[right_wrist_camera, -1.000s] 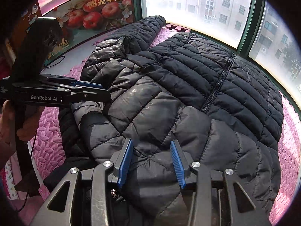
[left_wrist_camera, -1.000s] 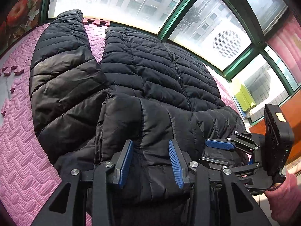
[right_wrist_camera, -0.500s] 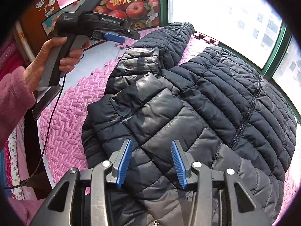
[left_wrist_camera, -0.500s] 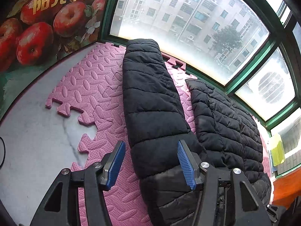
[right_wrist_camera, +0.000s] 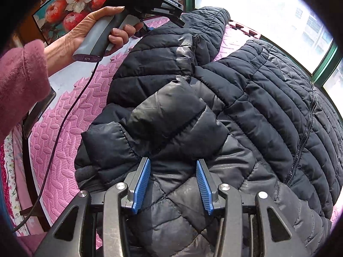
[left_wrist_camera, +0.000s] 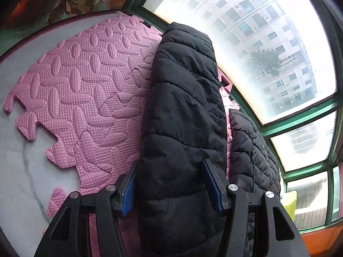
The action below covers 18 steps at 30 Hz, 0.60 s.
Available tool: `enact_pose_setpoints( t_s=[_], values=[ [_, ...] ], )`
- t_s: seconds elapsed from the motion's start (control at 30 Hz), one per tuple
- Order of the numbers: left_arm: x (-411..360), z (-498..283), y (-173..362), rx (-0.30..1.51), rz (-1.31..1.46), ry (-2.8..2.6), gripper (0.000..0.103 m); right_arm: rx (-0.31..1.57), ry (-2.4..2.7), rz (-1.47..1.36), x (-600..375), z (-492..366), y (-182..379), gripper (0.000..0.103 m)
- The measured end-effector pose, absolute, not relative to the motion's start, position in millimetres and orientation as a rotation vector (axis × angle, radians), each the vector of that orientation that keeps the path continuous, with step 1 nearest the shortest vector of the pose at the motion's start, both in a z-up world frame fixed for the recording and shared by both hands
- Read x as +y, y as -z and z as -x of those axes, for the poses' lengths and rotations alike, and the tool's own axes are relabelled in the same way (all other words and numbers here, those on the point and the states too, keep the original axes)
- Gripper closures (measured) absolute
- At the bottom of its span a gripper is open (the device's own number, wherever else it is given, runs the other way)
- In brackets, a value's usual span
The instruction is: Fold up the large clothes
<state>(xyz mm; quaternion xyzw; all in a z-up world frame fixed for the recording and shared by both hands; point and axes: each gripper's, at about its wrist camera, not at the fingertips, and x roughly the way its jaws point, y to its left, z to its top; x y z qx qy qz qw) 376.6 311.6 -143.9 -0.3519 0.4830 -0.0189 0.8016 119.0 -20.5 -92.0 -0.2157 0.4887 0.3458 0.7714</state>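
Observation:
A black quilted jacket point(right_wrist_camera: 268, 98) lies spread on a pink foam mat point(left_wrist_camera: 85, 85), zipper side up. Its sleeve point(left_wrist_camera: 184, 85) stretches out straight toward the window. My left gripper point(left_wrist_camera: 170, 171) straddles this sleeve near its lower part. The jaws are closing, the sleeve fills the gap between the blue pads point(left_wrist_camera: 128, 192), and the fabric does not look squeezed. My right gripper point(right_wrist_camera: 173, 165) hovers open over the crumpled hood and shoulder folds point(right_wrist_camera: 167, 111), with nothing pinched. In the right wrist view, a hand point(right_wrist_camera: 90, 27) in a pink sleeve holds the left gripper's handle over that sleeve.
The mat's jigsaw edge meets white marble floor point(left_wrist_camera: 17, 150) on the left. Green-framed windows point(left_wrist_camera: 268, 42) close off the far side. An apple poster point(right_wrist_camera: 70, 10) stands at the back left. A dark cable point(right_wrist_camera: 70, 107) trails from the left handle across the mat.
My left gripper swung away from the jacket's body to the outstretched sleeve, opened wider and came down around it. The right gripper shifted a little over the hood area.

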Motion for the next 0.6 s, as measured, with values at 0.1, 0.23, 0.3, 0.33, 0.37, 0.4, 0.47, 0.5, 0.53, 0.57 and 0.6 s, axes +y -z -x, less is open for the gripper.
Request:
enact_pose_setpoints(
  t_s=[0.1, 0.23, 0.3, 0.33, 0.37, 0.4, 0.47, 0.5, 0.53, 0.57, 0.6],
  values=[
    [308, -380, 133, 0.993, 0.750, 0.053, 0.072, 1.050, -0.768, 0.438, -27, -120, 86, 0.055],
    [304, -369, 101, 0.927, 0.751, 0.067, 0.089, 1.018, -0.766, 0.384, -42, -115, 69, 0.055],
    [302, -357, 77, 0.882, 0.734, 0.050, 0.090, 0.984, -0.756, 0.372, -53, -110, 57, 0.055],
    [300, -351, 64, 0.858, 0.718, 0.043, 0.090, 0.967, -0.748, 0.360, -59, -108, 50, 0.055],
    [297, -344, 49, 0.831, 0.703, 0.037, 0.090, 0.950, -0.740, 0.344, -67, -106, 43, 0.055],
    [293, -336, 35, 0.803, 0.689, 0.035, 0.090, 0.938, -0.731, 0.329, -75, -104, 37, 0.055],
    [279, -318, 6, 0.750, 0.649, 0.038, 0.090, 0.904, -0.704, 0.291, -95, -100, 23, 0.055],
    [269, -306, -8, 0.724, 0.621, 0.048, 0.090, 0.888, -0.689, 0.277, -104, -97, 17, 0.055],
    [255, -295, -24, 0.696, 0.575, 0.068, 0.090, 0.866, -0.667, 0.262, -116, -95, 10, 0.055],
    [236, -282, -39, 0.672, 0.510, 0.088, 0.090, 0.847, -0.646, 0.247, -129, -90, 5, 0.055],
    [217, -269, -54, 0.649, 0.441, 0.109, 0.090, 0.832, -0.624, 0.236, -141, -87, 0, 0.055]
  ],
)
